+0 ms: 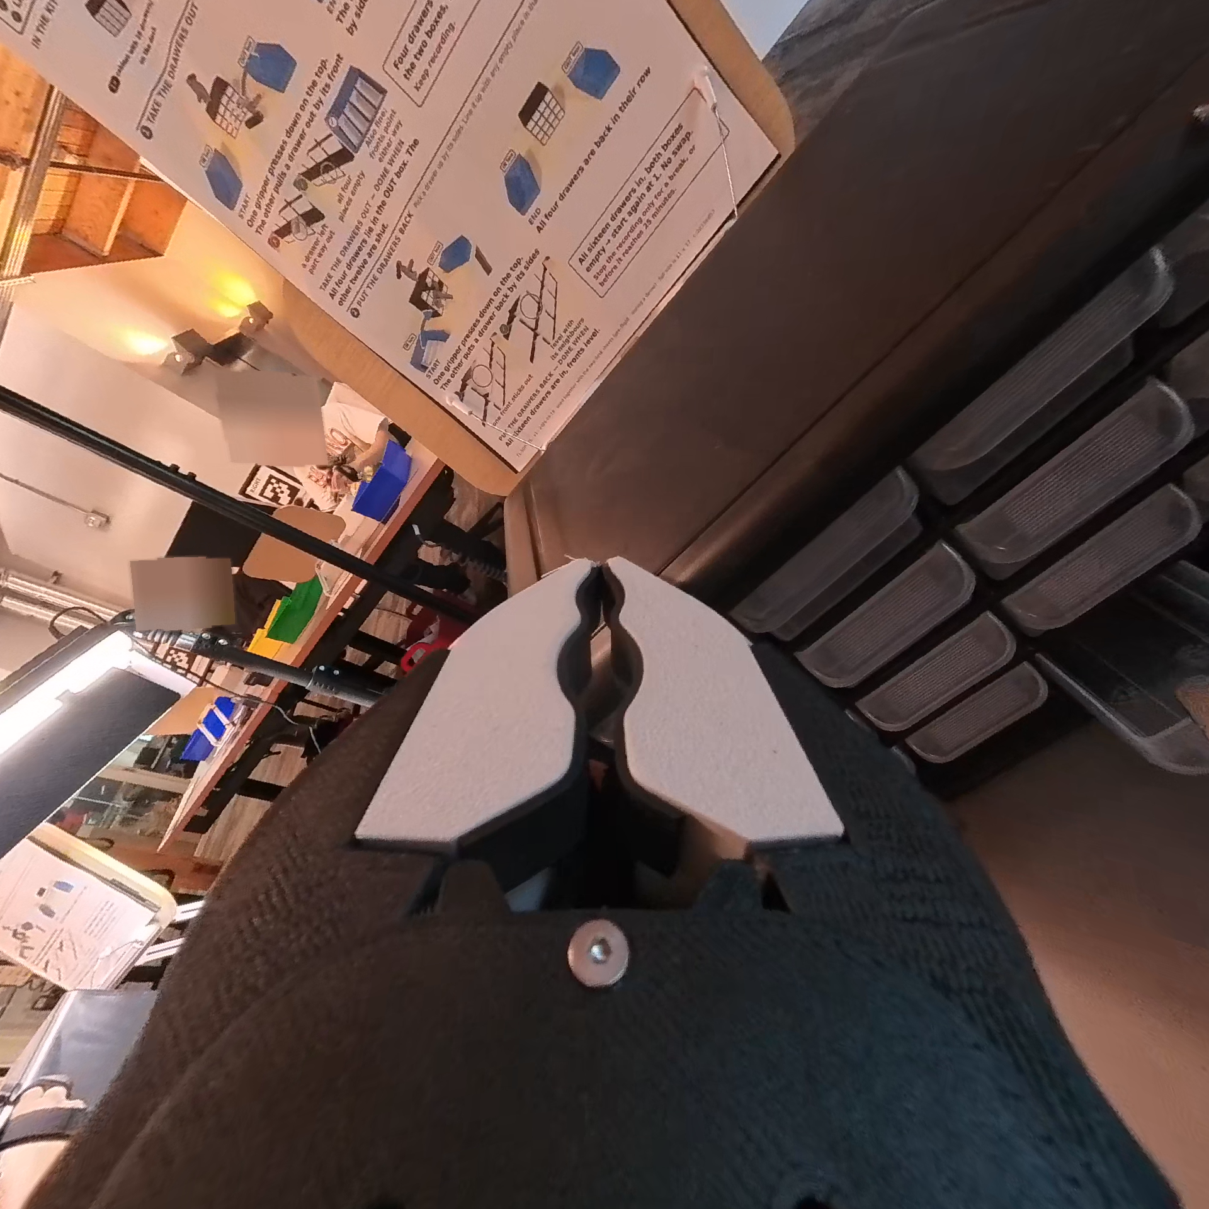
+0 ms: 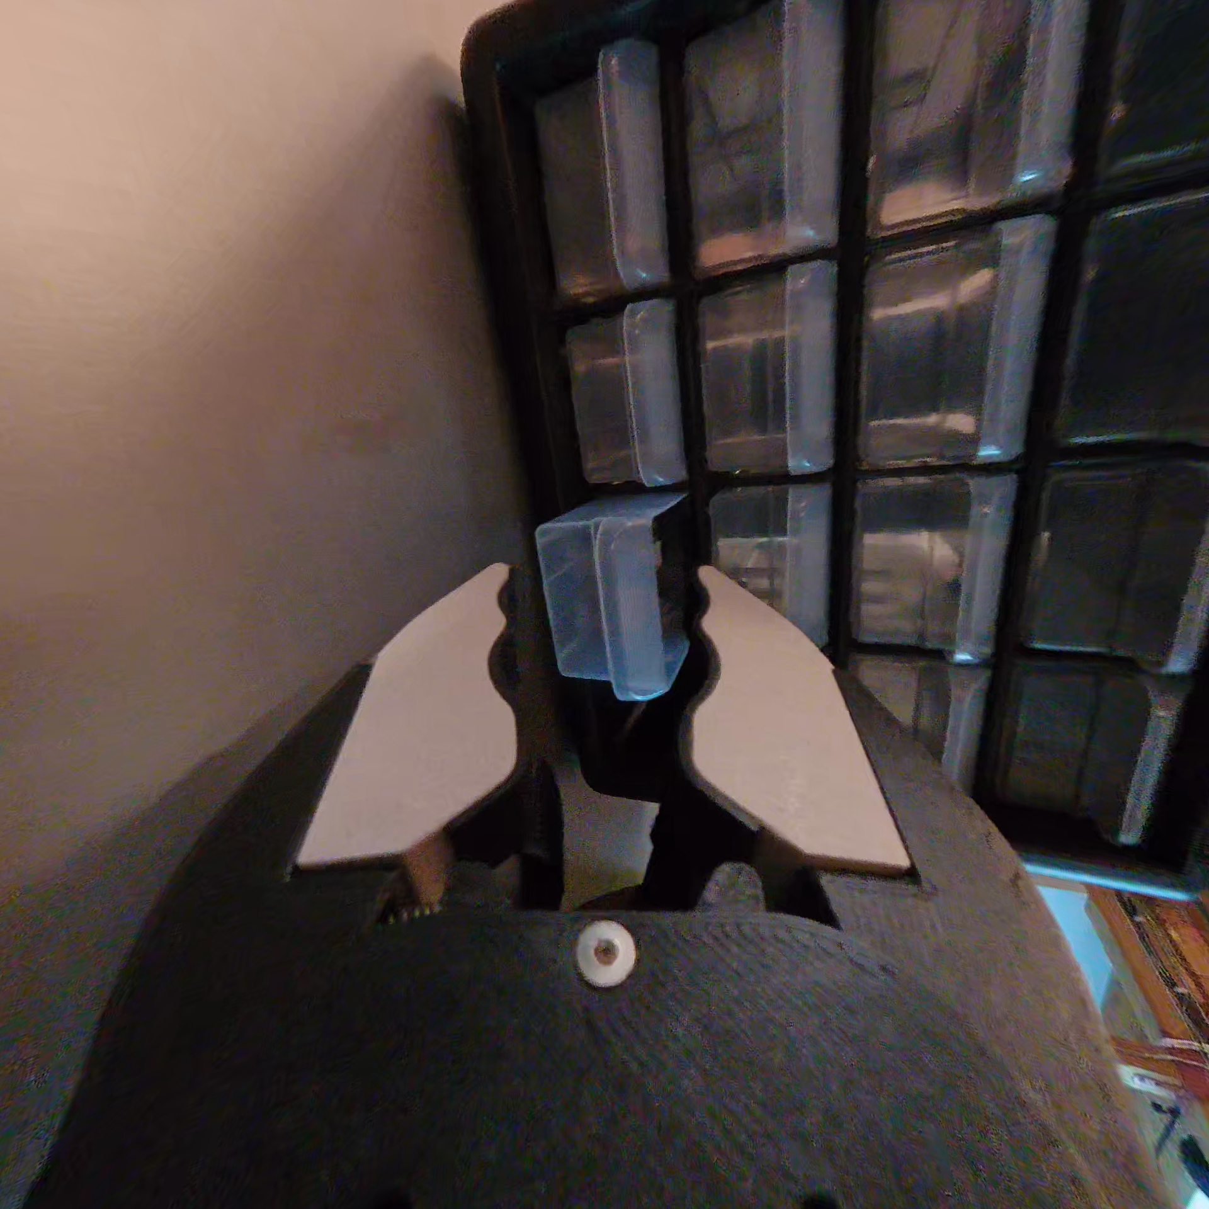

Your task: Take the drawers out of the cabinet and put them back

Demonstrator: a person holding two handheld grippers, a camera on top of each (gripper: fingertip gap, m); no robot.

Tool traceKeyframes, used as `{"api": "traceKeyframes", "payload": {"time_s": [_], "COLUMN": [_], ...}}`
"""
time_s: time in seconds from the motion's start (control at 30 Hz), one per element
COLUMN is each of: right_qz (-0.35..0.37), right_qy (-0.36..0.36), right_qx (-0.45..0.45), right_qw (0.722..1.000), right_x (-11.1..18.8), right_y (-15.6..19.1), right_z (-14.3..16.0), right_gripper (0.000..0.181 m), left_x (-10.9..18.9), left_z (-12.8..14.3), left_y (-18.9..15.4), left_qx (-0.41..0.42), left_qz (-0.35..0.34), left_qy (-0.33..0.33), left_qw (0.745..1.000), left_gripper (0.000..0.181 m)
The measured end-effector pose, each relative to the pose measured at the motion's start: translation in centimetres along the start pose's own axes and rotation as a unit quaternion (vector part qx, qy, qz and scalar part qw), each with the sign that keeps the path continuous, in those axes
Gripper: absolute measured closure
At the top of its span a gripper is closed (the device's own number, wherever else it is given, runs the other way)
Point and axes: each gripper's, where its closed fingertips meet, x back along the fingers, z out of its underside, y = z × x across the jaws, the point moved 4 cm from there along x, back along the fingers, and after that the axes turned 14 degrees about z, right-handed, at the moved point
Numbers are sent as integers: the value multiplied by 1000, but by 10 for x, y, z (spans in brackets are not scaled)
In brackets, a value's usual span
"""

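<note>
Fingers of the right gripper (image 2: 602, 576) stand spread apart, empty, flanking a clear plastic drawer (image 2: 605, 595) that juts partway out of the black cabinet (image 2: 850, 458); whether they touch it cannot be told. The left gripper (image 1: 598, 570) is clenched with tips together, holding nothing, over the cabinet's top edge.

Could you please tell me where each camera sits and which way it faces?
Left wrist view: on the left tool, shut, by the cabinet top; looks along it at drawers, an instruction sheet and the room.
Right wrist view: on the right tool, open, facing the cabinet front; a drawer sticks out between its fingers.
Shared: the cabinet and its drawers.
</note>
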Motion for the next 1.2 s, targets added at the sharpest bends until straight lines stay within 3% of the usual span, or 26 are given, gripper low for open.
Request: {"api": "traceKeyframes", "payload": {"time_s": [0.1,0.17,0.23,0.67,0.87,1.0,1.2], "right_qz": [-19,-30,-36,-264,-270,-224,-292], "right_qy": [17,35,41,27,-2,0,-3], "right_qx": [10,21,45,32,29,42,32], "right_qw": [1000,999,997,964,962,974,956], "right_x": [-11,-16,-17,36,69,69,67], "right_y": [2,3,2,-9,-15,-7,-24], "right_z": [5,10,13,8,5,17,8], "right_gripper": [132,145,146,162,162,162,162], "left_x": [0,0,0,0,0,0,0], "left_z": [0,0,1,0,0,0,0], "left_y": [0,0,0,0,0,0,0], "left_qx": [2,5,6,-2,0,-2,-5], "left_qz": [5,8,9,3,4,3,1], "left_qy": [-2,-6,-9,-4,-5,-4,3], "left_qw": [1000,1000,1000,1000,1000,1000,1000], "left_gripper": [180,180,180,181,181,181,180]}}
